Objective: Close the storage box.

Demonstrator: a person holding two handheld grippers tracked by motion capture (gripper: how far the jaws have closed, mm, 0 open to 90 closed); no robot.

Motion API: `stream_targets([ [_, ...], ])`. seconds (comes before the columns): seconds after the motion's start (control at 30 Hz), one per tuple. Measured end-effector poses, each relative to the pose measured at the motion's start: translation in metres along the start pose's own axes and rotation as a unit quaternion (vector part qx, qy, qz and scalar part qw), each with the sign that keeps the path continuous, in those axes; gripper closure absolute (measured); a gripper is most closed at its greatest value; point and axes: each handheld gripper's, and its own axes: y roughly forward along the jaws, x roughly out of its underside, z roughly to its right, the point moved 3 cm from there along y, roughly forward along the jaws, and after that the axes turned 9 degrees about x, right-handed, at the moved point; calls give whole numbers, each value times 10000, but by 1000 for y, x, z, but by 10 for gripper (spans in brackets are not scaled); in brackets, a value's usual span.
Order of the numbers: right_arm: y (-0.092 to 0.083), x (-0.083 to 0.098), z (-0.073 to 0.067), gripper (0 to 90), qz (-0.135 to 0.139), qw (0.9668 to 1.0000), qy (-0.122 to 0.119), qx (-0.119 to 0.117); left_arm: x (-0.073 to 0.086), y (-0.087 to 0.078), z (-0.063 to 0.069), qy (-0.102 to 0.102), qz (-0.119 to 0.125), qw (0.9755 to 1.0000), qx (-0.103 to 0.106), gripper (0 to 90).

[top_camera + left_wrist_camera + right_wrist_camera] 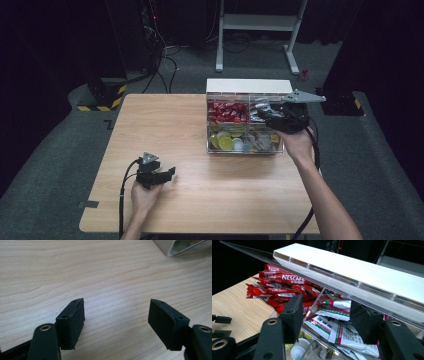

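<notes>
Dark curtains and grey carpet ring the pale wooden bench (200, 190), and a clear compartment box (248, 146) with a white back rail sits toward its far right. My right hand-held gripper (325, 312) hangs over the box's back-right compartment, above the white and green sachets (337, 328). Its jaws are drawn fairly close together, yet I can see nothing pinched between the pads, which stand clear of the packets. Red Nescafé sticks (279, 287) fill the compartment next to it (a thin clear divider keeps the two apart), and yellow-lidded cups (225, 142) lie in the near-left one. My left hand-held gripper (116, 322) rests low over bare wood near the bench's front left, jaws wide apart and empty, well away from the box.
</notes>
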Motion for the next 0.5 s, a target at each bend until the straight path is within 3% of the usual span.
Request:
stream_targets([
  [0.27, 0, -5, 2, 444, -1, 10000, 14, 13, -19, -8, 12, 183, 183, 9994, 235, 309],
  [0.33, -1, -8, 2, 444, -3, 10000, 27, 19, -29, -11, 18, 385, 258, 9985, 278, 311],
  [0.5, 1, -9, 2, 445, 0, 10000, -18, 18, -42, -12, 26, 442, 310, 9975, 449, 312],
])
